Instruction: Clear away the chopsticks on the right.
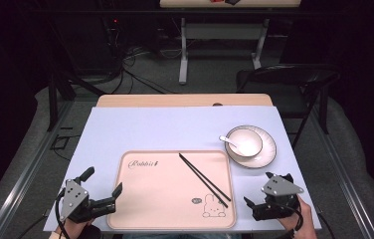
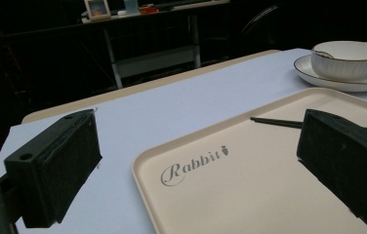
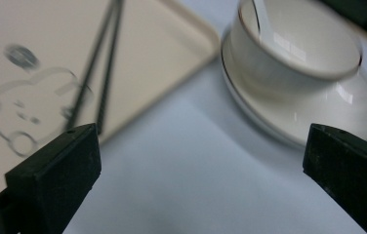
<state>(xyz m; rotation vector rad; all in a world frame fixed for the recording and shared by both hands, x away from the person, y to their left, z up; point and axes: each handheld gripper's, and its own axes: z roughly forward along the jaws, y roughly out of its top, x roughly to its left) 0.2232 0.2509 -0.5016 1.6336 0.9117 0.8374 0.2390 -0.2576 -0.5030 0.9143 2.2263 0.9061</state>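
- Black chopsticks (image 1: pixel 205 180) lie slanted on the pink tray (image 1: pixel 145 199).
- Left gripper (image 1: pixel 103 186) and right gripper (image 1: pixel 262 191) both gape wide, holding nothing.
- From above, a spoon (image 1: pixel 231 143) sits in the bowl (image 1: pixel 252 137) on its plate (image 1: pixel 269 154).
- The right gripper view is blurry.

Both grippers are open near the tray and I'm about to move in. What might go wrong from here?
1. The chopsticks lie loose and flat on the smooth tray; a pinch may roll or split the pair.
2. The bowl sits unsecured on the plate, and the spoon just leans inside it; a nudge from the right gripper might slide the bowl or tip the spoon out.
3. The left gripper straddles the tray's edge and might shove it.
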